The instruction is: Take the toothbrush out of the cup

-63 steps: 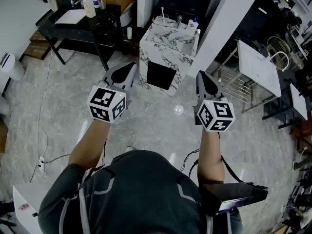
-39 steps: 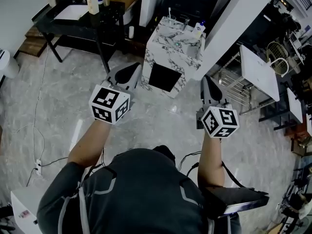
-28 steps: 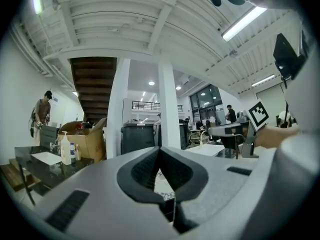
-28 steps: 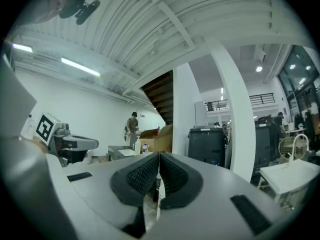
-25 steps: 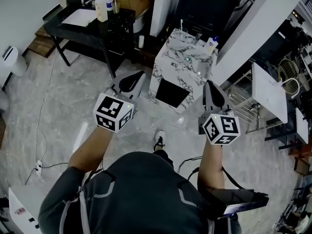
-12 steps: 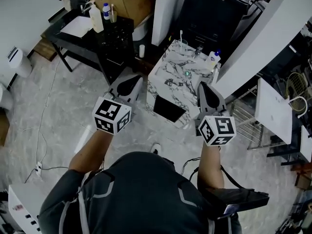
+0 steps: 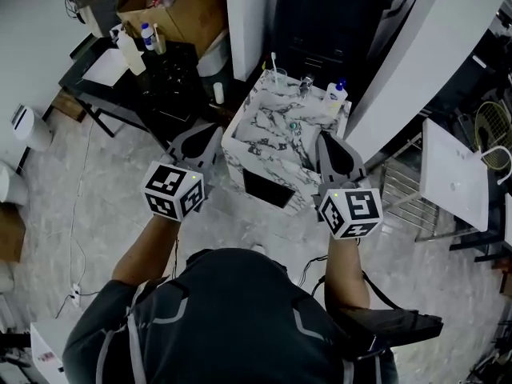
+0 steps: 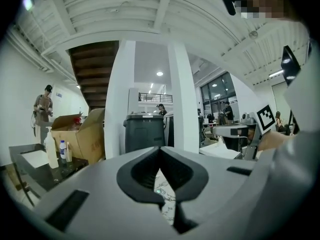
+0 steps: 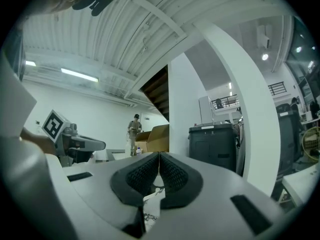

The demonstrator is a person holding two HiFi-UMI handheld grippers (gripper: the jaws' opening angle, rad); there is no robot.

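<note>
Since the white toothbrush [image 7: 274, 60] stands upright in the clear cup [image 7: 279, 77] at twelve o'clock on the marble-veined white counter [image 7: 268, 128], approach step judged. Both left gripper [image 7: 212, 131] and right gripper [image 7: 326, 141]: jaws pressed together, empty. Next: reach in, spread one, pinch handle.

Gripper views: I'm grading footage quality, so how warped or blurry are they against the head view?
Left gripper view: heavy fisheye, dark corners, shut left tongs soft. Right gripper view: same bowing, pillar curved, right tongs soft. Head view: dim but sharp; marble stand clear.
</note>
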